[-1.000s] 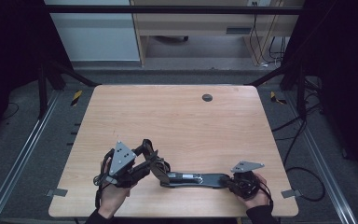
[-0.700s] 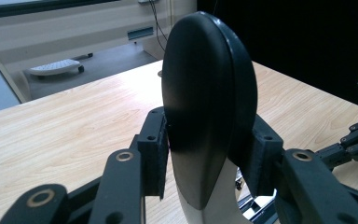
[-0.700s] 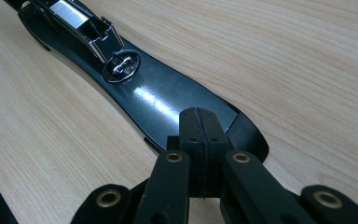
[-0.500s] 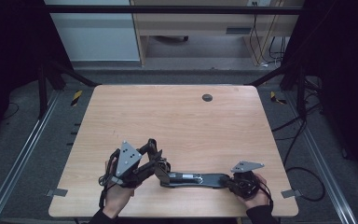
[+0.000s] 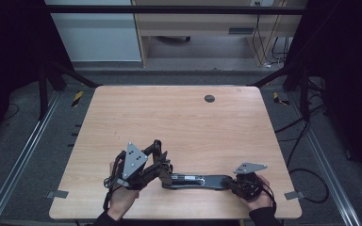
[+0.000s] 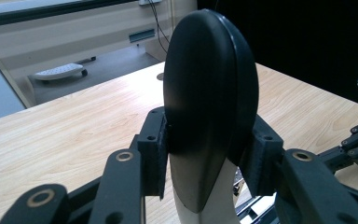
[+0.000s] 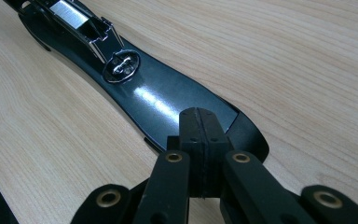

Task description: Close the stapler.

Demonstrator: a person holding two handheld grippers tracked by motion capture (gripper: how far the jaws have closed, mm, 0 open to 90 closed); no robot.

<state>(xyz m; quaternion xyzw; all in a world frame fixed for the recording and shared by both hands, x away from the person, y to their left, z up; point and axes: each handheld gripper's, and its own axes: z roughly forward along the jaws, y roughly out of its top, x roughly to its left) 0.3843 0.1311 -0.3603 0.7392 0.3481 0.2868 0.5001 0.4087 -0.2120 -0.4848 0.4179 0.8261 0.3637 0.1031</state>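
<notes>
Black glossy stapler (image 5: 195, 180) is lying on the counter (image 5: 179, 122), left tongs (image 6: 209, 158) clamping its rounded end, right tongs (image 7: 200, 140) pressing closed on its base, risking slipping.

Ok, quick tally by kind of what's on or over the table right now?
Claws: 2 (left claw, right claw)
Long black tool lying flat: 1
Black oval piece clamped in the left claw: 1; I cannot tell whether it joins the tool
Dark round cap set in the tabletop: 1
Total: 5
</notes>
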